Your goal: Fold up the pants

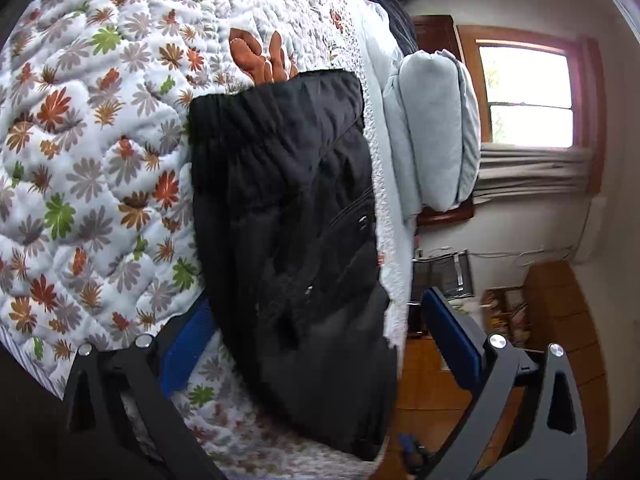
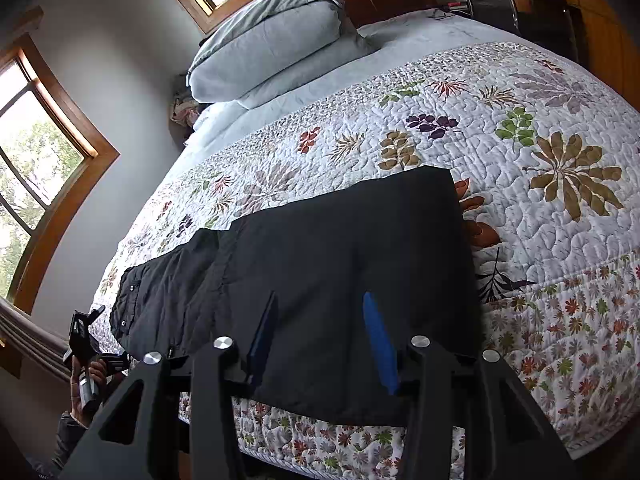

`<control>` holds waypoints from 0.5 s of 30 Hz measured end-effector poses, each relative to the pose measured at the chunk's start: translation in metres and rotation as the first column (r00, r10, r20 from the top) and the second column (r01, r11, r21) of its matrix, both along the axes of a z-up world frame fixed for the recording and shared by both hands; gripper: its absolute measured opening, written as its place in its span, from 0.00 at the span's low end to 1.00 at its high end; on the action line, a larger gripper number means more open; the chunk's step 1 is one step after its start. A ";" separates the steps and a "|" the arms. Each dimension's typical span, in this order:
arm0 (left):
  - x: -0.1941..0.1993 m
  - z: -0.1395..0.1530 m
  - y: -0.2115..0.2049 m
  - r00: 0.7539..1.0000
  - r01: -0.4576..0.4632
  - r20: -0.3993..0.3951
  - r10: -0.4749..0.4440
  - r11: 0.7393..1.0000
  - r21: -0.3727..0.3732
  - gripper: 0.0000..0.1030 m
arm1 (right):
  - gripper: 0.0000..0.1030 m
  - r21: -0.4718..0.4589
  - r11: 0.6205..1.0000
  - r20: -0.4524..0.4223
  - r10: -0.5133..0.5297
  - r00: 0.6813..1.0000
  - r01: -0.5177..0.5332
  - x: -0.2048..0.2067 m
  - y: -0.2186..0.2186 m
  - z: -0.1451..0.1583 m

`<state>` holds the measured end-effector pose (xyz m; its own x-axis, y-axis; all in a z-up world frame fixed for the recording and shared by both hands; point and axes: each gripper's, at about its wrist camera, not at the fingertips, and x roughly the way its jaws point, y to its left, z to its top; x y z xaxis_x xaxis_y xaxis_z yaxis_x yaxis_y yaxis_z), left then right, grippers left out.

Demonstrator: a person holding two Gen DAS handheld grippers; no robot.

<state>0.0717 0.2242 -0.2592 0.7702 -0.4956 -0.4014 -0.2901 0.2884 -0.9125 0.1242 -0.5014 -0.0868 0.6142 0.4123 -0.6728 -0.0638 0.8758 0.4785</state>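
Observation:
Black pants lie flat along the near edge of the bed on a floral quilt, partly folded, with one end hanging over the edge. In the left wrist view the pants run away from me, elastic waistband at the far end. My left gripper is open, its blue-padded fingers on either side of the pants' near end. My right gripper is open just above the pants' middle, holding nothing. The left gripper also shows in the right wrist view, at the pants' left end.
Grey-blue pillows lie at the head of the bed by a wooden headboard. Windows are on the left wall. A wooden floor and shelves lie beyond the bed edge.

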 end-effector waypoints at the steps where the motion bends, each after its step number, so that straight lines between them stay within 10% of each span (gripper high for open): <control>1: 0.001 0.001 -0.001 1.000 -0.001 0.001 0.001 1.000 0.004 0.96 | 0.45 -0.003 1.000 -0.001 0.005 1.000 -0.005 0.000 0.001 0.000; 15: 0.020 -0.005 -0.009 0.998 0.020 -0.055 -0.020 1.000 0.003 0.25 | 0.50 -0.046 0.999 -0.021 0.020 1.000 -0.021 0.002 0.009 -0.007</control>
